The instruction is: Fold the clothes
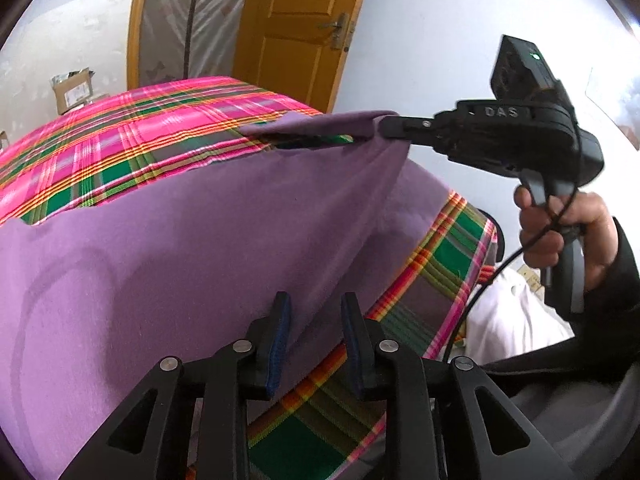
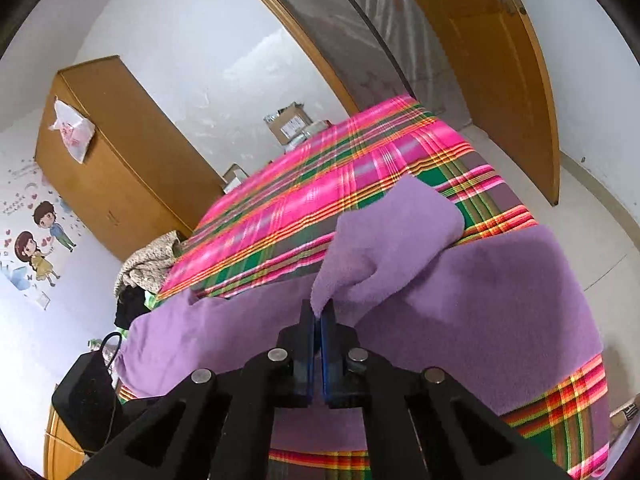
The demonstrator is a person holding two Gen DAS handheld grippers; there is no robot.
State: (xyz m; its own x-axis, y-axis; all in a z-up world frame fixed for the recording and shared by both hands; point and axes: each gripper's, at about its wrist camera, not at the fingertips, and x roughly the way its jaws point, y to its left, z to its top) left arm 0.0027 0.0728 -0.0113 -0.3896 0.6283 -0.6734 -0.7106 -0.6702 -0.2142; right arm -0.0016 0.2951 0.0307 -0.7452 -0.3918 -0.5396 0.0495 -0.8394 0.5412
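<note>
A purple garment lies spread on a bed covered with a pink and green plaid sheet. My left gripper is open and low over the garment's near right edge, where purple cloth and plaid sheet both show between its fingers. My right gripper is shut on a corner of the purple garment and holds it above the bed, so a taut fold slopes down from it. In the right wrist view, my right gripper pinches the raised flap of the garment.
A person's hand holds the right gripper's handle, with a cable hanging from it. A wooden door stands beyond the bed. A wardrobe, cardboard boxes and a clothes pile flank the bed's far side.
</note>
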